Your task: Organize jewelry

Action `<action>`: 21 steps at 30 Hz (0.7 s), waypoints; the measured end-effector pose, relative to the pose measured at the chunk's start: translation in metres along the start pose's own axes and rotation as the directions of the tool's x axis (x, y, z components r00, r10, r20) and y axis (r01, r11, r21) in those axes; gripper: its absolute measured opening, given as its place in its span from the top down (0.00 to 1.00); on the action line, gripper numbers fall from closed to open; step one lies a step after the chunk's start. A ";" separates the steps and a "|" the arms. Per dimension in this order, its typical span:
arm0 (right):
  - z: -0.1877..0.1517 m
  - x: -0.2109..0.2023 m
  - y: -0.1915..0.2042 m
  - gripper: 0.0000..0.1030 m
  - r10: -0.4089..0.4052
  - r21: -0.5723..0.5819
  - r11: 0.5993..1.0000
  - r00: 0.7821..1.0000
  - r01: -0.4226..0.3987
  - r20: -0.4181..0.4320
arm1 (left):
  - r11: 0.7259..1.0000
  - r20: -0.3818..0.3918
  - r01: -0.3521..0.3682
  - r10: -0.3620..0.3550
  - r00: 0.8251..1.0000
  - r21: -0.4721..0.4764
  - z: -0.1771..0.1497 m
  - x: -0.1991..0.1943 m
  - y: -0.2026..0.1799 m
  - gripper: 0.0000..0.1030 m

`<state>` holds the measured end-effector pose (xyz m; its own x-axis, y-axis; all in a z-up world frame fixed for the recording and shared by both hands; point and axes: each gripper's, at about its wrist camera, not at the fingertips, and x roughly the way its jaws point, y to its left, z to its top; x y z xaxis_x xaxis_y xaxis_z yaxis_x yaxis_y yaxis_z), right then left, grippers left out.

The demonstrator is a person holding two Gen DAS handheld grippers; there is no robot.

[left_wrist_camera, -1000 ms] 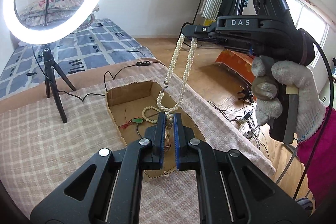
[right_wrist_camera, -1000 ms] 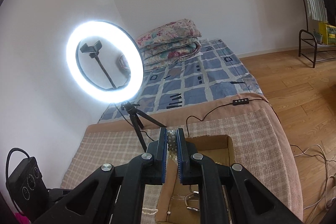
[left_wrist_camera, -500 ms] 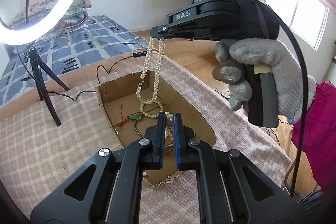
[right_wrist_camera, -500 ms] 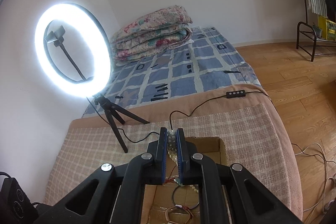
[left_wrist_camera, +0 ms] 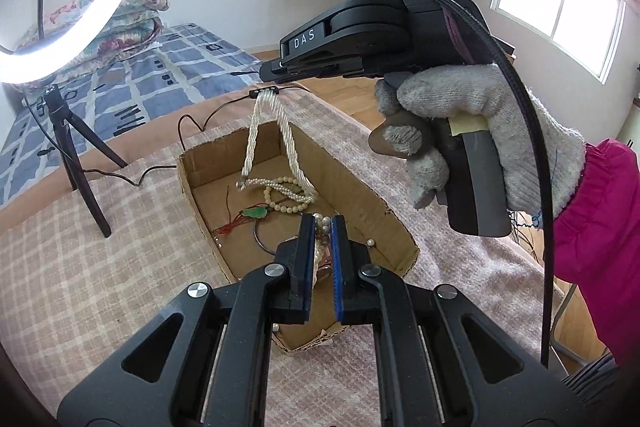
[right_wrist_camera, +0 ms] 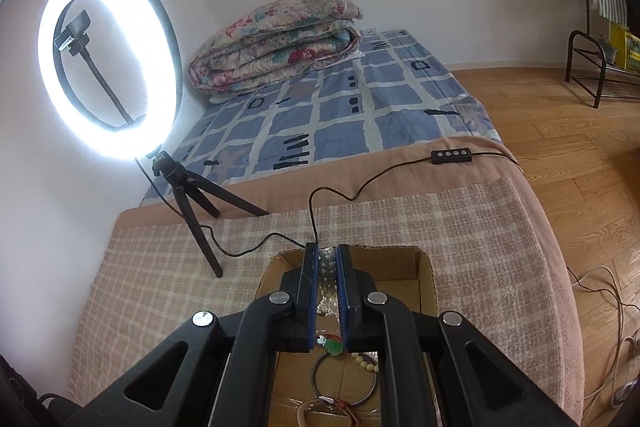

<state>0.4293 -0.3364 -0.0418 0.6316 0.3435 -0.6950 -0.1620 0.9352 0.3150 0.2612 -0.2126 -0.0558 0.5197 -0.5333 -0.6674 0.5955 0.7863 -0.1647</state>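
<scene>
My right gripper (left_wrist_camera: 269, 83) (right_wrist_camera: 328, 259) is shut on a white pearl necklace (left_wrist_camera: 290, 143) and holds it over an open cardboard box (left_wrist_camera: 352, 187) (right_wrist_camera: 426, 279). The necklace's lower end lies on the box floor. Beads show between the right fingers in the right wrist view (right_wrist_camera: 327, 275). A bead bracelet (left_wrist_camera: 286, 201), a green pendant on red cord (left_wrist_camera: 256, 213) (right_wrist_camera: 333, 346) and a dark ring (right_wrist_camera: 344, 379) lie in the box. My left gripper (left_wrist_camera: 319, 227) hovers over the box's near end, jaws nearly closed with nothing between them.
The box sits on a checked pink cloth (left_wrist_camera: 100, 287) (right_wrist_camera: 480, 247). A lit ring light on a tripod (left_wrist_camera: 80, 155) (right_wrist_camera: 192, 195) stands to the left, its cable (right_wrist_camera: 360, 191) running past the box. The cloth's edge drops to wooden floor on the right (right_wrist_camera: 580, 187).
My right gripper has come down toward the box with the necklace, whose lower end now rests on the box floor. The left gripper has stayed shut over the near end.
</scene>
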 end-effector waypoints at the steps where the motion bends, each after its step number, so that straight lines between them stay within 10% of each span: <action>1: 0.000 -0.001 0.002 0.90 -0.001 -0.005 1.000 1.000 0.001 0.004 | 1.000 0.003 -0.001 0.001 1.000 -0.002 0.000 -0.001 0.000 0.95; 4: 0.000 -0.003 0.004 0.70 -0.001 -0.009 1.000 1.000 0.001 0.006 | 1.000 0.002 -0.003 0.003 1.000 -0.011 0.001 -0.001 0.001 0.89; 7: -0.002 -0.004 0.006 0.51 -0.018 -0.018 1.000 1.000 0.019 0.009 | 1.000 0.015 -0.016 0.017 1.000 -0.021 0.001 -0.005 0.002 0.32; 11: -0.003 -0.012 0.009 0.05 -0.091 -0.009 0.996 0.994 0.092 0.053 | 0.999 0.036 -0.032 0.033 0.999 -0.030 0.000 -0.014 0.005 0.29; 21: -0.006 -0.031 0.020 0.00 -0.193 -0.034 0.980 0.978 0.196 0.080 | 0.997 0.048 -0.059 0.062 0.997 -0.053 -0.003 -0.033 0.006 0.18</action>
<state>0.4019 -0.3275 -0.0173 0.7098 0.1489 -0.6885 -0.0610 0.9867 0.1506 0.2451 -0.1895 -0.0372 0.5841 -0.4980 -0.6409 0.5304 0.8319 -0.1631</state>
